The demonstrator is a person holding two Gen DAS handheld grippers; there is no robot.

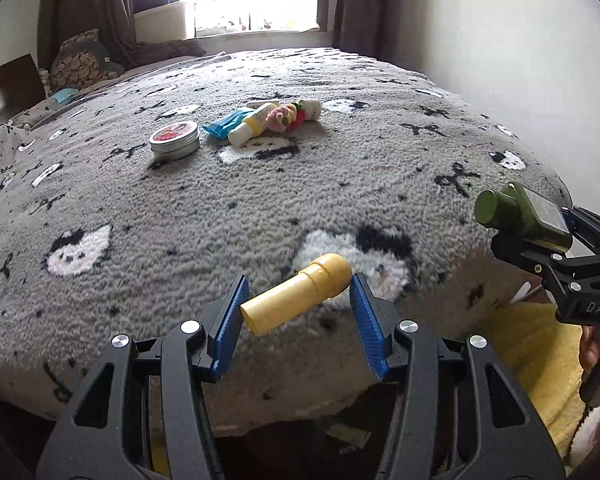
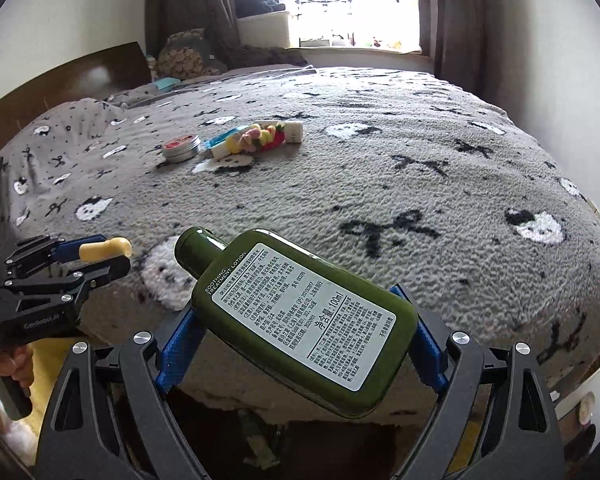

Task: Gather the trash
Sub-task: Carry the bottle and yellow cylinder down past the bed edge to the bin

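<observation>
Covering bed (image 1: pixel 260 208): grey patterned blanket (image 2: pixel 340 184)

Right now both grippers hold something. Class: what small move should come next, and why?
Probably carry both away from the bed to a bin, which is not visible: the left gripper holds the yellow tube, the right gripper the green lotion bottle.

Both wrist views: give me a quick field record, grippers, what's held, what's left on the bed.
left gripper: shut on yellow tube, held crosswise
right gripper: shut on green lotion bottle, label up, cap pointing up-left
surface: bed with grey patterned blanket
left on bed: round tin, blue packet, small white-and-yellow tube, pink and yellow knitted item
position: both grippers over the near edge of the bed
</observation>
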